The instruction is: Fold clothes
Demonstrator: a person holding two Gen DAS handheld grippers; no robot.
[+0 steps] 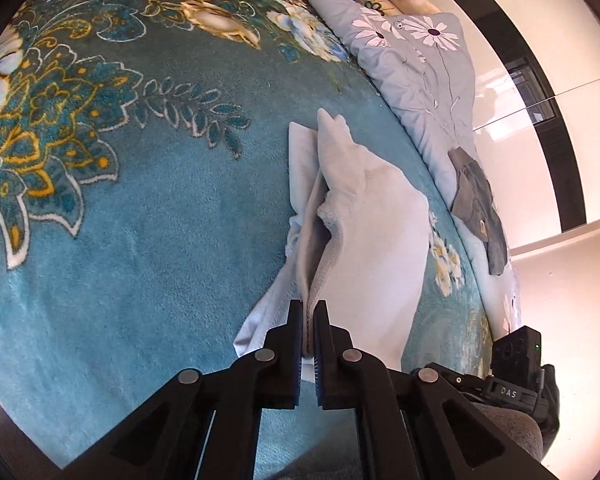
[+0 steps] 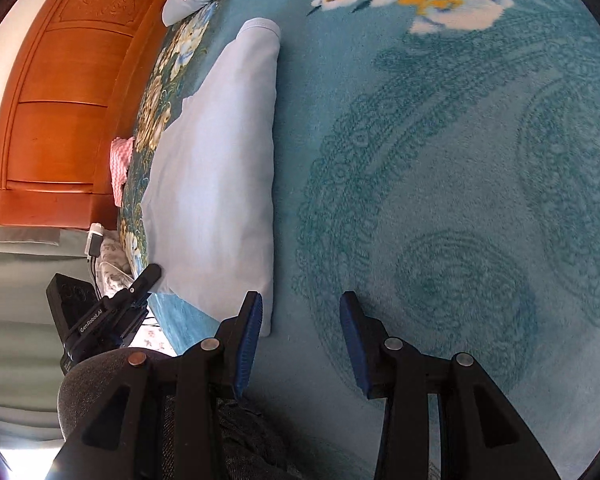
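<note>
A pale blue-white garment [image 1: 364,232] lies partly folded on the teal floral blanket [image 1: 140,240]. My left gripper [image 1: 309,312] is shut on the garment's near hem, with layers of cloth pinched between the jaws and the edge raised. In the right wrist view the same garment [image 2: 216,168] lies flat as a long folded strip on the blanket [image 2: 440,200]. My right gripper [image 2: 300,312] is open and empty, just right of the garment's near corner, its left finger beside the cloth edge. The left gripper [image 2: 150,276] shows at the garment's far side.
A grey folded garment [image 1: 476,208] lies on a light grey daisy-print quilt [image 1: 424,64] along the bed's right edge. An orange wooden headboard [image 2: 60,100] stands at the bed's end. A pink chevron cloth [image 2: 121,160] sits by it. White wall and floor lie beyond.
</note>
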